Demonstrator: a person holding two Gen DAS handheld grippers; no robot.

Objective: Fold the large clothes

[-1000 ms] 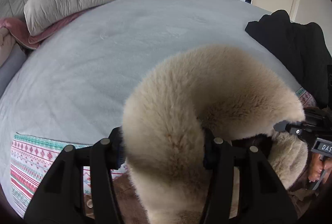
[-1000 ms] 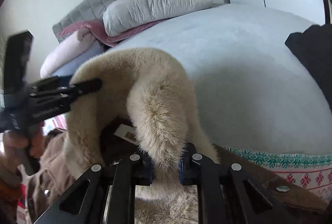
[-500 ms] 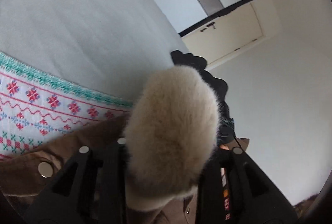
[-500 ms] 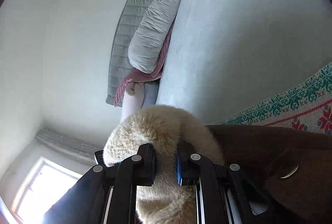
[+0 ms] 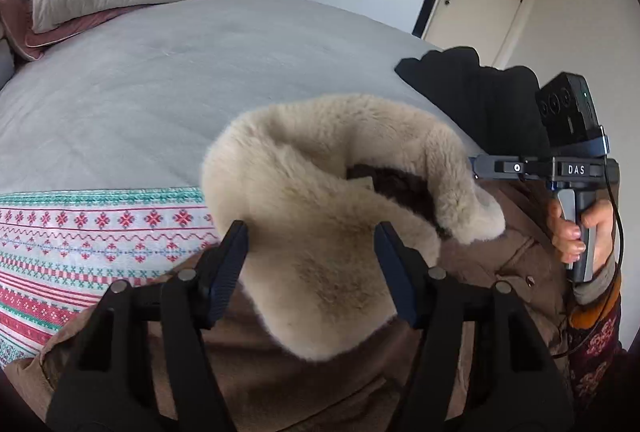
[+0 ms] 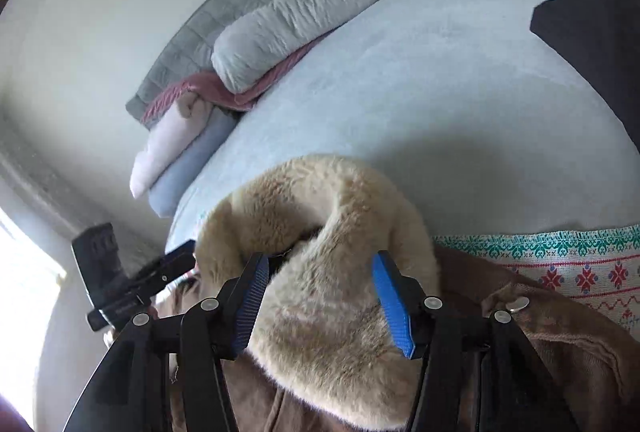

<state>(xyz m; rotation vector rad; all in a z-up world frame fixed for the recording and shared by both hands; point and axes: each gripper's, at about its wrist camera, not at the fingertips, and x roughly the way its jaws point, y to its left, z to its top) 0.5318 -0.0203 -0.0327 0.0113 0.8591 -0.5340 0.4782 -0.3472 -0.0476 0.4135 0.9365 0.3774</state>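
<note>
Both tongs, left (image 5: 310, 272) and right (image 6: 318, 300), have just opened, releasing the fur collar (image 5: 320, 199); unpinned, it may spring open and unfold.

Soft, even daylight, blown-out glare from a window (image 6: 24, 272) left of the right tongs (image 6: 320, 296), heavy fisheye bending, dark vignetted corners, soft shadow cast on the bed (image 6: 460, 159) beyond them

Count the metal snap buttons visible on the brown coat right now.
2: one snap button on the brown coat right of the fur collar; another near the right hand. More may be hidden.
</note>
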